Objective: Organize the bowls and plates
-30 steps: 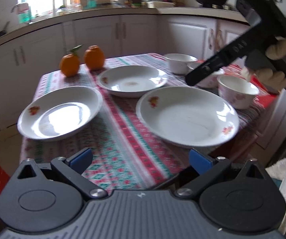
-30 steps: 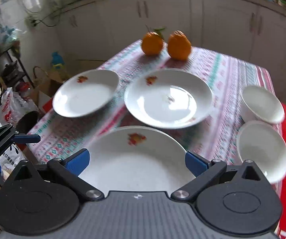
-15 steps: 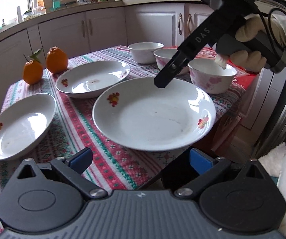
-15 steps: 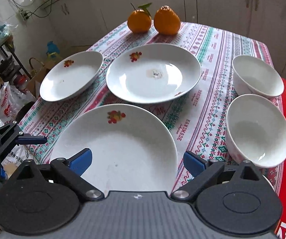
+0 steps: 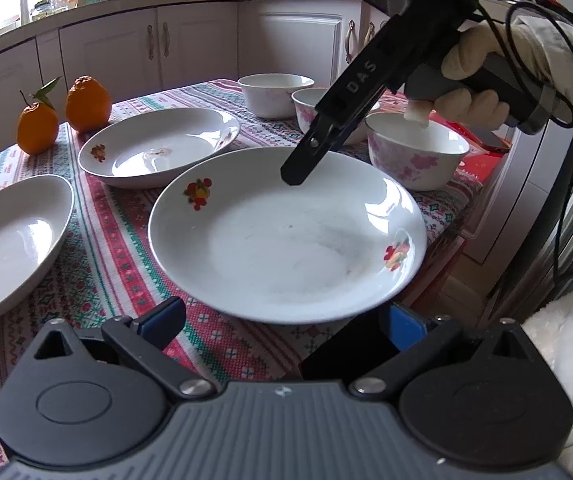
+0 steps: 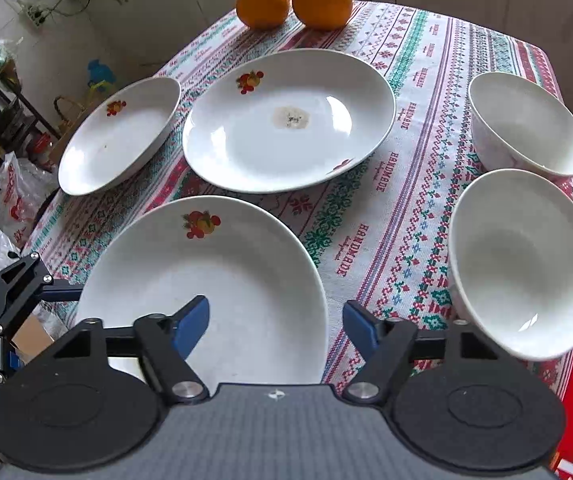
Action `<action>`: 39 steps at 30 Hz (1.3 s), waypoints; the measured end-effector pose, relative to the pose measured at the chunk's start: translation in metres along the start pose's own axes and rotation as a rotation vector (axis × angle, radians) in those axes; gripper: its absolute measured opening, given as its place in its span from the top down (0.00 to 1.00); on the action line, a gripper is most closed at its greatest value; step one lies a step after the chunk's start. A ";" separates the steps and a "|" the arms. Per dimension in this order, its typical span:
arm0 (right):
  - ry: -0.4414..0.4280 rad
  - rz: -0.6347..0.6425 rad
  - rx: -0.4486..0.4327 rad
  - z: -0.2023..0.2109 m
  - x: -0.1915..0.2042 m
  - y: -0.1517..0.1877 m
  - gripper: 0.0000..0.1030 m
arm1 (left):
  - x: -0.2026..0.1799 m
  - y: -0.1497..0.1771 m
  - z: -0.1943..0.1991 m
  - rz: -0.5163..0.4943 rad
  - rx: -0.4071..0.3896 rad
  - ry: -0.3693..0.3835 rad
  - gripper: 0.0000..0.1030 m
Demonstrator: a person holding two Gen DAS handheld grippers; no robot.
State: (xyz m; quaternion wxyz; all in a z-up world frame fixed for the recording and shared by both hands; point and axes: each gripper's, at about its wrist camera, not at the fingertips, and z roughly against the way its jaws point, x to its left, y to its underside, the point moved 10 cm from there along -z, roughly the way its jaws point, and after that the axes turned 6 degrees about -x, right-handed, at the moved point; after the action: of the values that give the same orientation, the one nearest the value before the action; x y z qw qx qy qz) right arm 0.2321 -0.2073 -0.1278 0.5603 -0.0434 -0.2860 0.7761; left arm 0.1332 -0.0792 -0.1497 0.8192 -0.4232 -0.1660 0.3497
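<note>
3 plates (image 6: 286, 120), 3 bowls (image 5: 418, 156), 2 oranges (image 6: 262, 4) on table.

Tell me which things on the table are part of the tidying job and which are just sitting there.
Job: near plate, middle plate, left plate, near bowl, middle bowl, far bowl.

Lying about: two oranges, phone behind the near bowl, tablecloth.

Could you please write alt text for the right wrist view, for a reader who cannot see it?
The right gripper, jaws closing with nothing pressed between them, hangs over the rim of the nearest plate on a patterned tablecloth. Beyond lie two more plates, two bowls at right and two oranges.
</note>
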 end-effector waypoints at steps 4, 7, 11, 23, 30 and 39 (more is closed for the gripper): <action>-0.012 0.008 0.028 -0.004 0.000 0.000 0.33 | -0.002 -0.001 -0.003 -0.006 0.003 0.007 0.01; -0.019 0.021 0.043 -0.007 -0.001 -0.003 0.33 | -0.002 -0.002 -0.004 -0.006 0.006 0.015 0.01; -0.046 0.021 0.059 -0.011 0.001 -0.005 0.33 | -0.003 -0.002 -0.005 -0.003 0.010 0.018 0.01; -0.099 0.043 0.125 -0.019 0.007 -0.007 0.33 | -0.002 -0.003 -0.005 0.000 0.017 0.023 0.01; -0.136 -0.001 0.130 -0.019 0.005 -0.009 0.32 | -0.002 -0.002 -0.006 0.008 0.023 0.025 0.01; -0.146 -0.008 0.115 -0.014 0.008 -0.010 0.32 | 0.000 -0.002 -0.004 0.005 0.025 0.024 0.01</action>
State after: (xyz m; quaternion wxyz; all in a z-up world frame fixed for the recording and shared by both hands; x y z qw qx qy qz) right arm 0.2425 -0.1924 -0.1326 0.5425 0.0467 -0.2812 0.7902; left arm 0.1359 -0.0824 -0.1501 0.8254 -0.4176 -0.1507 0.3487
